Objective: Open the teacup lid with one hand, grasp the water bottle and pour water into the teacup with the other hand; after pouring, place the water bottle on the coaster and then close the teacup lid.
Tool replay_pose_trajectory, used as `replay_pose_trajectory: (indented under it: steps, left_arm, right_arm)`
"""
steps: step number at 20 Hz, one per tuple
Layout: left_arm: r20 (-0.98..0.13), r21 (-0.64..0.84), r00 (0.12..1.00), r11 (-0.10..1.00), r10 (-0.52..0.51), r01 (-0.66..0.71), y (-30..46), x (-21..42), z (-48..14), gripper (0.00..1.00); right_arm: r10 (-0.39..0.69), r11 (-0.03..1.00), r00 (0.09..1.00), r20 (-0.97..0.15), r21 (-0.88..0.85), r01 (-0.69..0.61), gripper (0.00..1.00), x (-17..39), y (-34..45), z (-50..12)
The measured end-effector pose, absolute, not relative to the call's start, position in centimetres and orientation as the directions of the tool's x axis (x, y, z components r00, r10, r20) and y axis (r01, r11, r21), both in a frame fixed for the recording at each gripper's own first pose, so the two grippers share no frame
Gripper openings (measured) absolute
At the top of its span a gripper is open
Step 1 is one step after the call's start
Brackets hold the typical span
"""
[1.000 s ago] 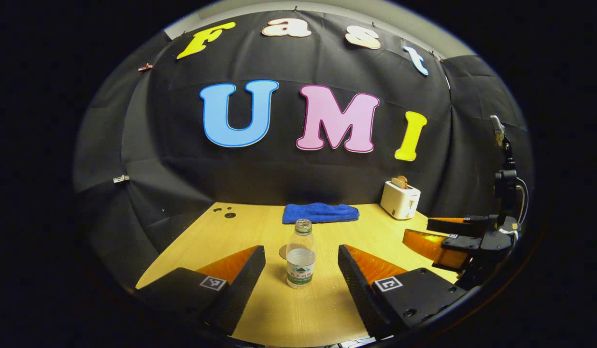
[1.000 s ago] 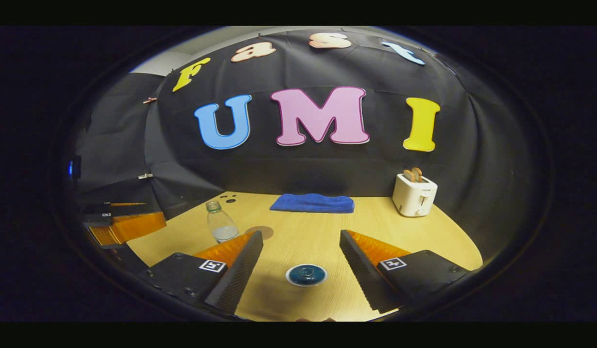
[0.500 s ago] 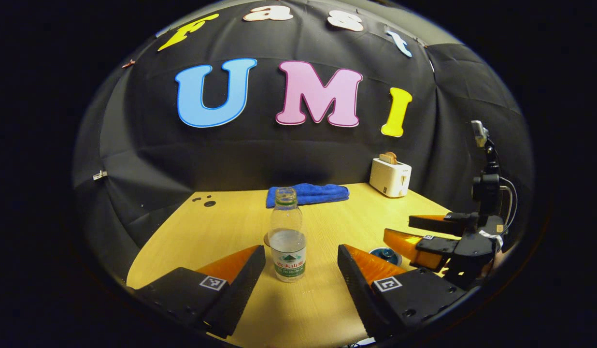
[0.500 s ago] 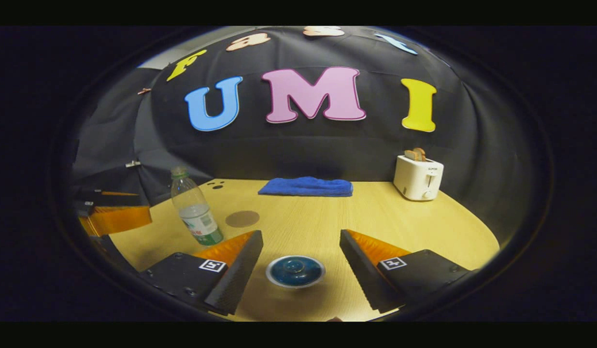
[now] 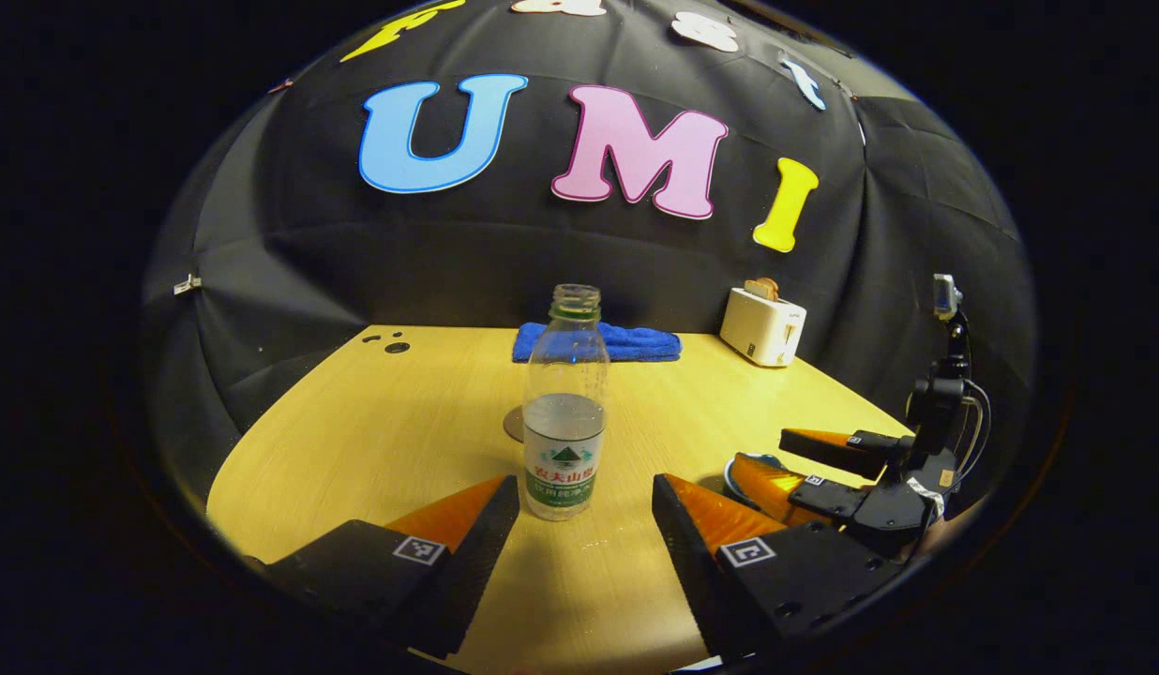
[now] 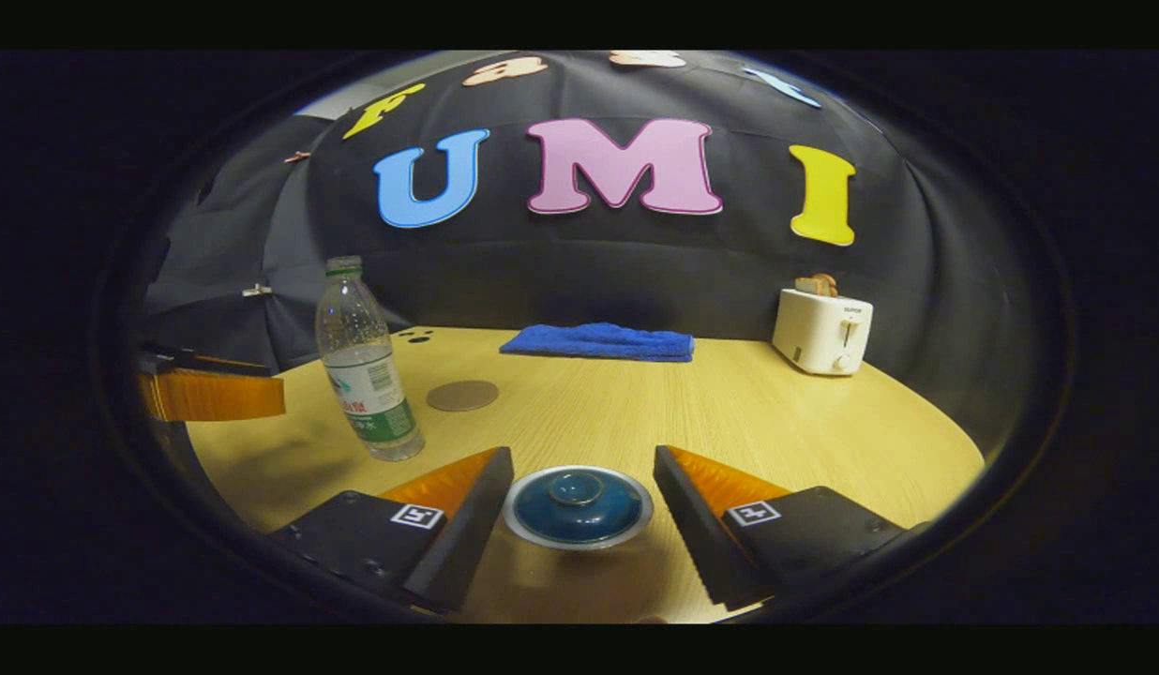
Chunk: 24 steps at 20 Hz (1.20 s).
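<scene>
In the right gripper view, the right gripper (image 6: 579, 487) is seen with its fingers spread wide, and the teacup lid (image 6: 578, 504) (blue, with a small knob and a pale rim) lies between them, touched by neither. The water bottle (image 6: 364, 361) is stood upright and uncapped on the wooden table (image 6: 748, 412) to the left, with the round coaster (image 6: 462, 396) just beside it. Farther back, a folded blue cloth (image 6: 598, 342) and a white toaster (image 6: 821, 330) are set near the wall, and part of the left gripper (image 6: 209, 394) is caught at the left edge.

black gripper bodies (image 5: 795, 581) with screws, square coded markers, a looping cable (image 5: 975, 412)
</scene>
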<state>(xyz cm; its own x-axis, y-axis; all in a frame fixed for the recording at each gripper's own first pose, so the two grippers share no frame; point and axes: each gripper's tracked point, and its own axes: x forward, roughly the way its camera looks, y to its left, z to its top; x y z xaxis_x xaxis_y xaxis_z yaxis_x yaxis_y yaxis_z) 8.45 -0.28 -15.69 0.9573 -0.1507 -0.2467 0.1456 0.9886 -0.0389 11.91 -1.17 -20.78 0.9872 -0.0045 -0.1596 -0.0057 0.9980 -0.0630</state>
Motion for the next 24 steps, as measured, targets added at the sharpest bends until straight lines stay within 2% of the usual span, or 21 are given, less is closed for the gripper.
replay_pose_trajectory:
  steps: [1, 2, 4, 11, 12, 13, 14, 18, 21, 24]
  left_arm:
    - [-0.247, -0.028, 0.958, 0.989, -0.146, 0.144, 0.3, 8.5, -16.3, 0.90]
    - [-0.246, -0.020, 0.959, 0.990, -0.143, 0.143, 0.7, 8.6, -16.5, 0.90]
    - [-0.243, -0.017, 0.959, 0.990, -0.143, 0.143, 0.7, 9.0, -16.3, 0.90]
    - [-0.259, -0.028, 0.953, 0.988, -0.157, 0.155, 0.2, 9.2, -17.1, 0.90]
    - [-0.268, -0.024, 0.951, 0.988, -0.156, 0.155, 0.2, 9.2, -17.3, 0.90]
    - [-0.265, -0.026, 0.951, 0.987, -0.159, 0.157, 0.0, 9.2, -17.4, 0.90]
    - [-0.260, -0.030, 0.951, 0.986, -0.165, 0.163, -0.1, 9.2, -17.2, 0.90]
    - [-0.270, -0.046, 0.949, 0.987, -0.160, 0.153, -0.3, 9.1, -17.8, 0.90]
    - [-0.274, -0.044, 0.950, 0.989, -0.148, 0.142, 0.0, 9.1, -18.2, 0.90]
    - [-0.264, -0.039, 0.955, 0.991, -0.134, 0.129, 0.4, 9.3, -17.9, 0.90]
  right_arm:
    - [-0.009, 0.997, 0.989, -0.146, -0.078, -0.003, 0.94, 12.1, -1.2, -20.6]
    - [-0.007, 0.996, 0.990, -0.143, -0.085, -0.005, 0.80, 12.2, -1.3, -20.7]
    - [-0.008, 0.996, 0.989, -0.149, -0.091, -0.005, 0.74, 12.5, -1.4, -21.1]
    - [-0.010, 0.995, 0.989, -0.145, -0.100, -0.005, 0.68, 12.4, -0.7, -21.5]
    - [-0.013, 0.995, 0.990, -0.142, -0.103, -0.002, 0.59, 12.4, -0.7, -21.4]
    - [-0.013, 0.994, 0.991, -0.137, -0.106, -0.002, 0.58, 12.5, -0.6, -21.3]
    - [-0.013, 0.994, 0.991, -0.134, -0.108, -0.001, 0.51, 12.5, -0.5, -21.3]
    - [-0.018, 0.996, 0.992, -0.127, -0.089, 0.007, 0.34, 12.6, -1.0, -21.1]
    - [-0.007, 0.996, 0.991, -0.133, -0.093, -0.005, 0.32, 12.7, -0.8, -21.1]
    - [0.010, 0.997, 0.990, -0.139, -0.072, -0.020, 0.25, 12.5, -0.6, -20.7]
